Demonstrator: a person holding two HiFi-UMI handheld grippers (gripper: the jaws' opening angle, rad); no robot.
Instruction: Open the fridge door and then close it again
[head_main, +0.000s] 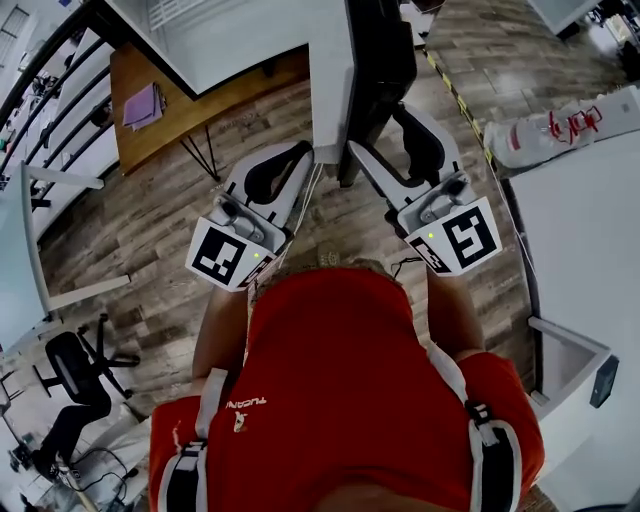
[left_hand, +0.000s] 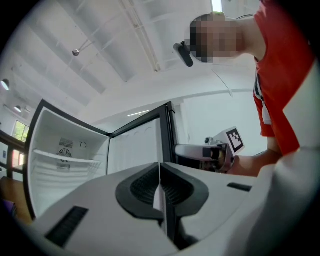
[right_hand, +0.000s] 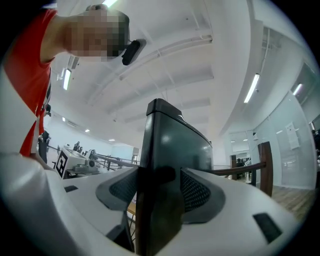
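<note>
One fridge (left_hand: 65, 155), two grippers (head_main: 303, 152) (head_main: 385, 132), one person (head_main: 340, 380)

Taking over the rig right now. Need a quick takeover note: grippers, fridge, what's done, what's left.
Left hand-held gripper: jaws together, beside the white inner side of the fridge door. Can't tell whether they pinch anything.
Right hand-held gripper: jaws wide, straddling the door's free edge. The door fills the gap and looks clamped.
Fridge: open, with the door swung well out towards the person.
Done: door opened.
Left: swing the door shut, then let go.
</note>
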